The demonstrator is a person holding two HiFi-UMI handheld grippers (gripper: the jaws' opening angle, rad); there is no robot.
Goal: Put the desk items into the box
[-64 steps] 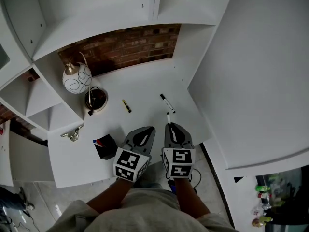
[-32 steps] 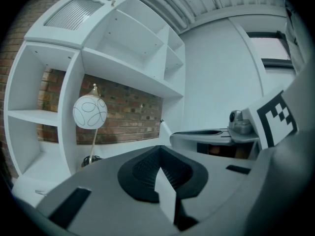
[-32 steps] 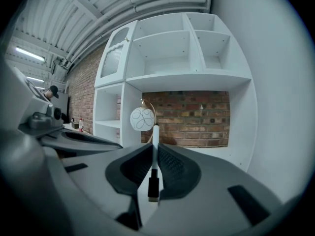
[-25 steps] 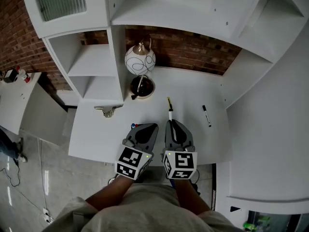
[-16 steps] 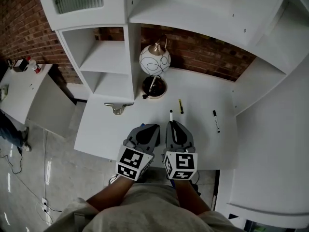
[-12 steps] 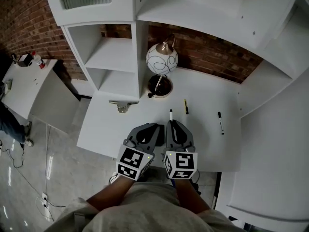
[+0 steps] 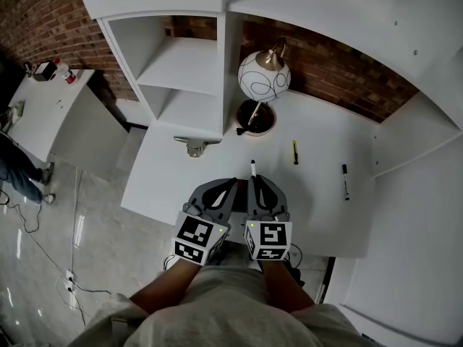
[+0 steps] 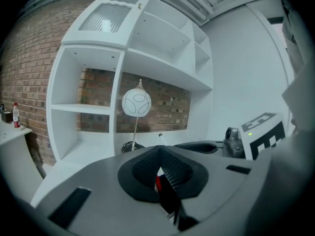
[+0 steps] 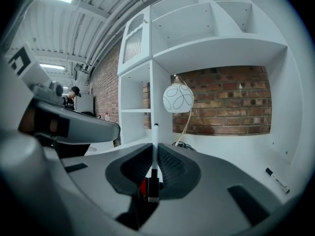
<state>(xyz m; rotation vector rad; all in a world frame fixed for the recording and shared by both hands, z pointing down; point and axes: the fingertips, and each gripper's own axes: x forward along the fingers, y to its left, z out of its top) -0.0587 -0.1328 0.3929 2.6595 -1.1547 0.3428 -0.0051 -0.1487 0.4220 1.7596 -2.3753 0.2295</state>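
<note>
Between right gripper (image 9: 153, 154) fingers (image 9: 173, 168), white marker (image 9: 156, 134)

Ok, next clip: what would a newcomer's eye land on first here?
Probably the white globe lamp with black loops, at the back of the white desk against the brick wall. Next, the right gripper at the desk's near edge, shut on a white marker poking forward; a yellow pen and a second marker lie loose to its right.

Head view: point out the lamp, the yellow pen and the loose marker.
lamp (image 7: 264, 76), head view, globe shade.
yellow pen (image 7: 295, 152), head view, mid barrel.
loose marker (image 7: 346, 182), head view, mid barrel.
</note>
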